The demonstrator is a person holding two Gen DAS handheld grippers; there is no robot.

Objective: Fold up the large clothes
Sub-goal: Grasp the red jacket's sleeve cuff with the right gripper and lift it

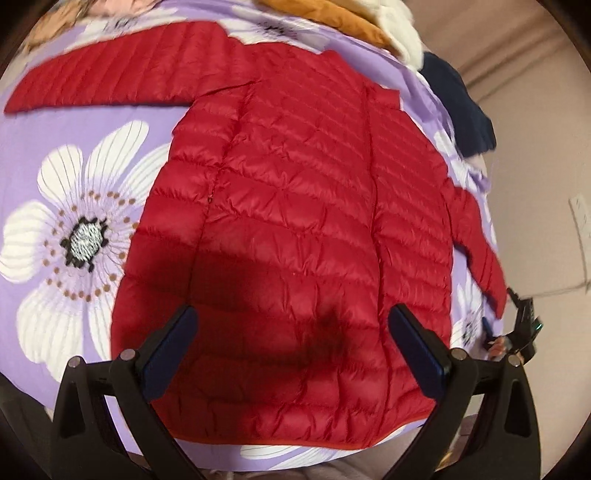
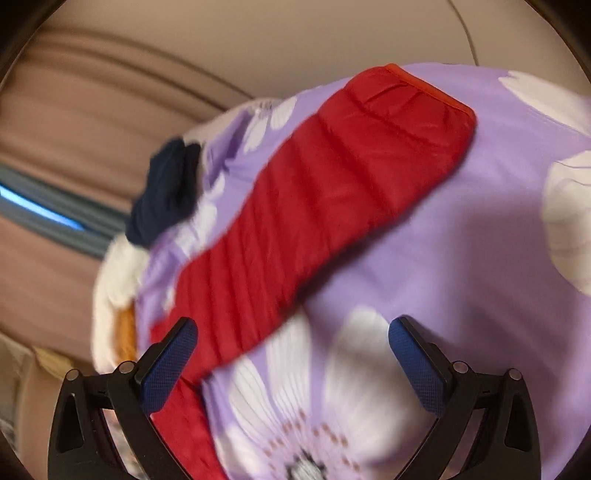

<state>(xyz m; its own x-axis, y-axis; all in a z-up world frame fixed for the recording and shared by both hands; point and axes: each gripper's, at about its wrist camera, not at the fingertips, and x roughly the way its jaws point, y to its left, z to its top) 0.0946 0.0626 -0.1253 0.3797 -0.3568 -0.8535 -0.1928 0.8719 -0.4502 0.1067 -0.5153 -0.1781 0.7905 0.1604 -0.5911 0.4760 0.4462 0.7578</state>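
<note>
Lying flat on the purple flowered bedsheet [image 1: 110, 122] is one red puffer jacket [image 1: 295, 206], both sleeves out. The left gripper [image 1: 291, 325] hovers spread above its hem; the right gripper [image 2: 291, 336], also spread, holds nothing. Only the right view shows one sleeve [image 2: 314, 192] close up, reaching the sheet's edge.

Bedroom, floral bedsheet [image 1: 140, 107], clothes pile [image 1: 369, 26]
</note>
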